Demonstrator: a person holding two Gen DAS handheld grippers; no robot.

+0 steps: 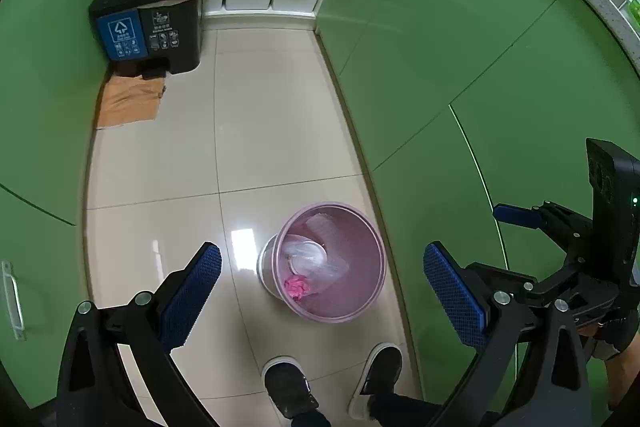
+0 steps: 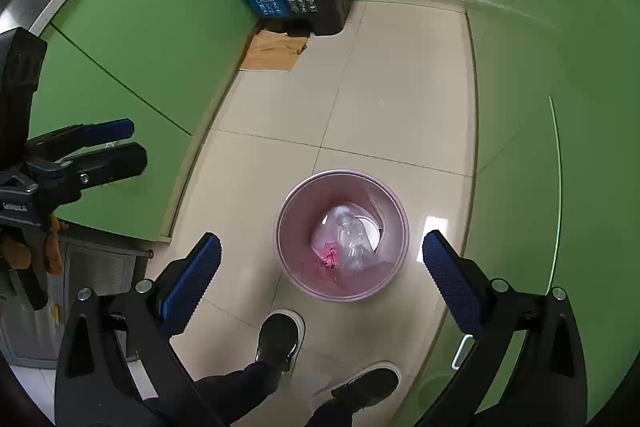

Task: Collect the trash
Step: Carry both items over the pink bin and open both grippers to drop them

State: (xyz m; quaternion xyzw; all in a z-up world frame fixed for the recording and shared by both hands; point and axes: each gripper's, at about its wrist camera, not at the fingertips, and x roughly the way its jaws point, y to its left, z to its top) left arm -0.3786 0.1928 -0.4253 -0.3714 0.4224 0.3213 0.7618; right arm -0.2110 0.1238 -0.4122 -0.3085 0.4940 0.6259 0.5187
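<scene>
Pink bin [image 1: 334,263] stands on the floor [image 1: 272,131], holding crumpled plastic [image 1: 316,259]. Left hand-held gripper [image 1: 322,291] and right hand-held gripper [image 2: 320,283] hover above, jaws wide apart, empty.

The waste bin [image 1: 362,227] is pale pink, holding a bright pink crumpled wad [image 1: 297,287] and clear plastic [image 1: 316,259]. Cabinet doors [image 1: 440,67] are plain green; the floor [image 1: 272,131] is glossy beige tile with thin dark joints. The sorting bin [image 1: 148,19] is black with a blue label. Both tools have blue ridged pads [image 1: 192,291] on black frames
</scene>
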